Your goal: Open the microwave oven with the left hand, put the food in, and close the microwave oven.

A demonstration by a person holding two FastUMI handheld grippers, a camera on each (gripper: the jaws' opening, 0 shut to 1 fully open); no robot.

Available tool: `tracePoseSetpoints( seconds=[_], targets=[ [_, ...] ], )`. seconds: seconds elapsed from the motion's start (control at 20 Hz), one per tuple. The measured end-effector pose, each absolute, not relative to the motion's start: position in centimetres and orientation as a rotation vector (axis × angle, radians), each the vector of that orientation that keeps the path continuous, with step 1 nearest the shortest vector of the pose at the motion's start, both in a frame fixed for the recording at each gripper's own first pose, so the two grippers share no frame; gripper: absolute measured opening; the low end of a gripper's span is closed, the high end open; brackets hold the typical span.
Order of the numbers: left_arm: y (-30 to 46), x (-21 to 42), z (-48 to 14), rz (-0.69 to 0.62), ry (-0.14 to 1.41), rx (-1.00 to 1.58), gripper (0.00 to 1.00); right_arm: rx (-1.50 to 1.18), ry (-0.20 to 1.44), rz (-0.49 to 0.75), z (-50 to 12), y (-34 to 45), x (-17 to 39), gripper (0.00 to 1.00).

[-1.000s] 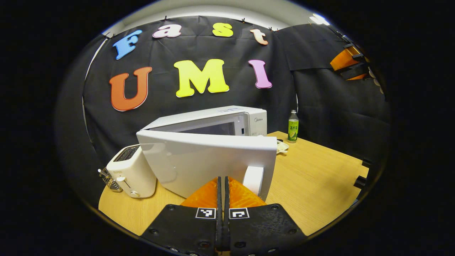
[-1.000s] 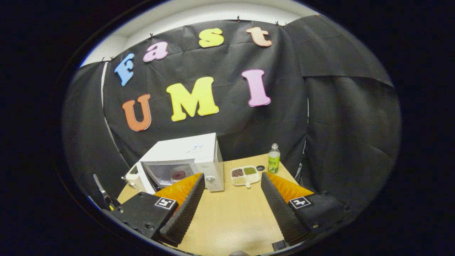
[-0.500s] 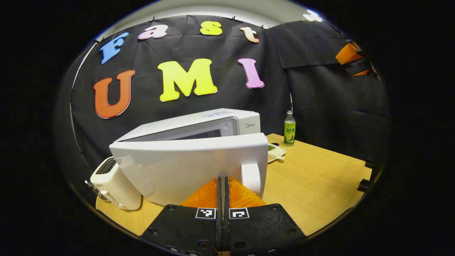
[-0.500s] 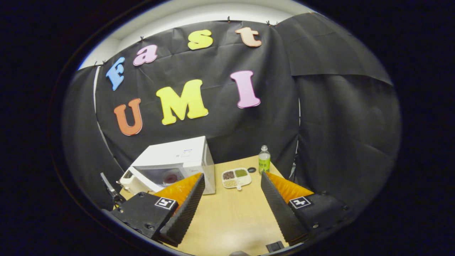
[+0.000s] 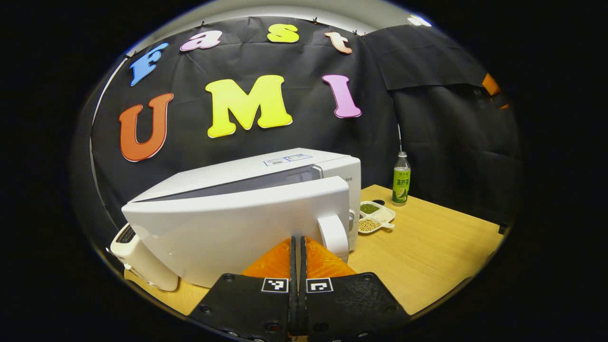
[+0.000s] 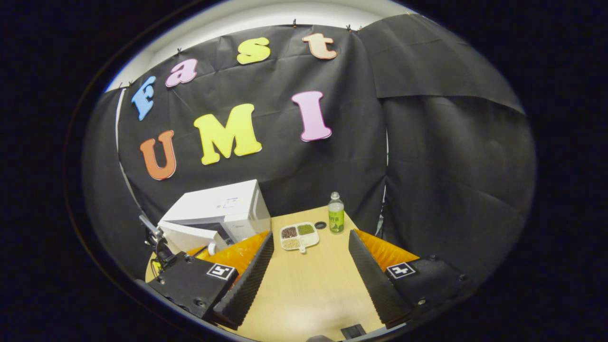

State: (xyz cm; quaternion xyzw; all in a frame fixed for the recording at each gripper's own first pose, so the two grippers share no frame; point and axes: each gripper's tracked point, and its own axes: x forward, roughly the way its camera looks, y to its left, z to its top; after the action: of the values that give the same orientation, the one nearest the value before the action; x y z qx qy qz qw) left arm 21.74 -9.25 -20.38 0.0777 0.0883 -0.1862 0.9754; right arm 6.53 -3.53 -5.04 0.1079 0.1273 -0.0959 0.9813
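Against the microwave oven point(image 5: 247, 190) door point(image 5: 232, 232), the left tongs point(image 5: 298, 247) are pressed together and hold nothing. Judging by the narrow gap, the door is nearly closed, yet the food tray point(image 6: 298, 236) lies on the surface point(image 6: 304, 285) just right of the oven. Right tongs point(image 6: 311, 247) stand wide and empty. A toaster point(image 5: 137, 261) appears left of the oven in the left gripper view.

Microwave door point(image 5: 237, 228) nearly shut blocks cavity, bare table point(image 6: 308, 280) right of it
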Motion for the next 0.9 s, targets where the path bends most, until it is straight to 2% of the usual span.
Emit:
tracePoseSetpoints(
  seconds=[0.05,0.1,0.15,0.2,0.5,0.55,0.6,0.7,0.75,0.8,0.85,0.9],
  targets=[
    [-9.4,22.4,-20.3,-0.365,0.176,0.154,0.00,0.221,0.257,-0.192,-5.0,-3.8,6.7,1.00],
    [-9.5,22.8,-20.4,-0.355,0.180,0.152,0.00,0.225,0.257,-0.190,-4.9,-4.0,6.9,0.92],
    [-9.6,23.3,-20.5,-0.347,0.183,0.149,0.00,0.224,0.260,-0.187,-5.0,-4.2,7.2,1.00],
    [-9.7,23.9,-20.4,-0.342,0.184,0.147,0.00,0.222,0.259,-0.185,-4.9,-4.4,7.4,0.92],
    [-9.9,25.6,-20.6,-0.308,0.180,0.143,0.00,0.209,0.269,-0.168,-5.2,-5.5,8.9,0.92],
    [-9.9,25.6,-20.5,-0.306,0.176,0.142,0.10,0.209,0.271,-0.162,-5.3,-5.5,9.1,0.92],
    [-10.0,25.7,-20.4,-0.303,0.172,0.147,0.00,0.211,0.275,-0.157,-5.5,-5.4,9.3,0.92],
    [-10.0,26.3,-20.4,-0.299,0.169,0.146,0.00,0.221,0.280,-0.149,-5.6,-5.4,9.8,0.92],
    [-10.2,27.0,-20.4,-0.298,0.172,0.137,0.00,0.226,0.283,-0.144,-5.7,-5.2,10.0,1.00],
    [-9.9,26.6,-20.8,-0.291,0.199,0.100,0.00,0.229,0.284,-0.138,-5.7,-5.0,10.3,0.92],
    [-10.3,26.4,-20.6,-0.298,0.192,0.081,0.00,0.226,0.285,-0.133,-5.6,-4.9,10.4,1.00],
    [-10.0,26.1,-20.5,-0.283,0.201,0.095,0.00,0.222,0.281,-0.124,-5.4,-4.5,10.6,1.00]
  ],
)
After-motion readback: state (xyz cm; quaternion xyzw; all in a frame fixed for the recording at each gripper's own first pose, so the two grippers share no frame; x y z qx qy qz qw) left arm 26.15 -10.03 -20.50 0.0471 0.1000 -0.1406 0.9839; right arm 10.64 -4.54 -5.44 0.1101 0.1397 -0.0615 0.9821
